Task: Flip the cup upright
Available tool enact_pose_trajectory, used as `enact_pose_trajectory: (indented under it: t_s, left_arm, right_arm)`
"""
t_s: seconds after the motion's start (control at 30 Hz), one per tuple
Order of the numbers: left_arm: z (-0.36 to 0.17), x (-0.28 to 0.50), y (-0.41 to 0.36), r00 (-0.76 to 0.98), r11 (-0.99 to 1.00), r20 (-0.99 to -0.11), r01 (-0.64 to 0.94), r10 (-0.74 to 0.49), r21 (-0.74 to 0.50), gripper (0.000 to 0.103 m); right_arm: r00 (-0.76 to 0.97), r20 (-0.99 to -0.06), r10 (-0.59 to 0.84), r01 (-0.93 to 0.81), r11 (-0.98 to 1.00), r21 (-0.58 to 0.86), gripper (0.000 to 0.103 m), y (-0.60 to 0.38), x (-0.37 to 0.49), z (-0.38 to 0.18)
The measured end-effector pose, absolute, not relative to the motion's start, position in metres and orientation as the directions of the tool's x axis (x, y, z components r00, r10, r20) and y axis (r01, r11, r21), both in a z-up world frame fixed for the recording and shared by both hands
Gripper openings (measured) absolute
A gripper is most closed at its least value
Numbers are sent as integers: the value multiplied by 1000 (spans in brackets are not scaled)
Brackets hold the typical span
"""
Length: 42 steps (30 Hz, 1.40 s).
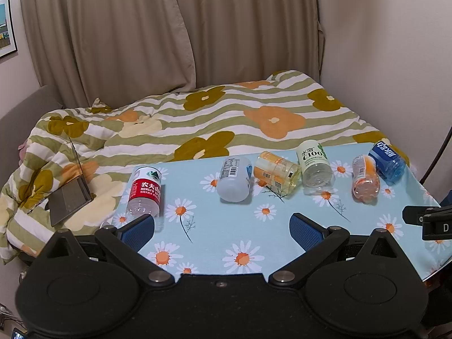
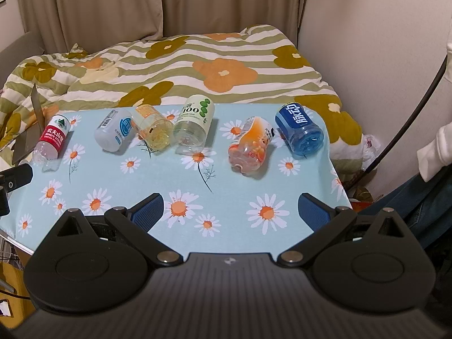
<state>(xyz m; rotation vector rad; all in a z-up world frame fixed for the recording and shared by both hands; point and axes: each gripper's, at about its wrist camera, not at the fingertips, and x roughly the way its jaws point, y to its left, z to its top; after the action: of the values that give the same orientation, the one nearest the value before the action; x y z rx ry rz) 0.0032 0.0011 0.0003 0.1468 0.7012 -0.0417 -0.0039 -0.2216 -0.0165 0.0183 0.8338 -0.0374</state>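
Observation:
Several cut-off bottle cups lie on their sides in a row on the daisy-print table (image 1: 214,243) (image 2: 231,186). From left: a red-label cup (image 1: 144,192) (image 2: 52,138), a white cup (image 1: 234,179) (image 2: 113,134), a yellow cup (image 1: 276,175) (image 2: 154,130), a pale green "C100" cup (image 1: 315,166) (image 2: 195,123), an orange cup (image 1: 365,178) (image 2: 251,145) and a blue cup (image 1: 387,161) (image 2: 299,130). My left gripper (image 1: 221,230) is open near the table's front, its left finger just below the red-label cup. My right gripper (image 2: 231,212) is open and holds nothing, well short of the orange cup.
A bed with a striped flower quilt (image 1: 226,113) (image 2: 197,65) lies behind the table. An open laptop (image 1: 70,192) rests on the quilt at the left. Curtains (image 1: 141,28) hang behind; a wall and a black cable (image 2: 409,107) stand right. A person's sleeve (image 2: 435,147) shows at the right edge.

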Motion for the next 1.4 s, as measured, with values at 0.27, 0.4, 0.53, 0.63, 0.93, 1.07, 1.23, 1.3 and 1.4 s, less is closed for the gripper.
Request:
enact_pose_trajectory:
  t_s: [0.27,0.4,0.53,0.63,0.93,1.07,1.23,1.3,1.4]
  left_arm:
    - [0,3,1,763,989,-646,88,11,121,103]
    - [0,3,0,764,989,-646,87,12,121,103]
    - [0,4,1,763,989,-647,88,10,119,103]
    - [0,6,4,763,989,-646,91,7,118,103]
    - [0,8,6,762,988,-647,95,4,118,103]
    - [1,9,6,757,988,-653,97,6,121,103]
    - [3,19,11,740,988,-672,92,14,122,103]
    - [3,27,14,730,989,-683,90,17,121,103]
    - [1,37,18,717,989,-697,86,23,121,103]
  right_arm:
    - [671,-741,-26,42,999,2,103,-221,-4,-16]
    - [671,-741,-27,42,999,2,103,-221,-3,-16]
    - [670,-742,-26,41,999,2,103,-220,-4,-15]
    - [670,-742,-26,41,999,3,103,-220,-4,-15]
    - [669,-742,-26,42,999,3,103,-219,-3,-14]
    - [667,-745,-23,41,999,5,103,-219,-1,-16]
    - [652,-758,-14,34,999,11,103,-218,12,-16]
    - [645,-764,-10,29,1000,11,103,-215,20,-10]
    - [638,-770,-4,19,1000,10,103,-212,41,-10]
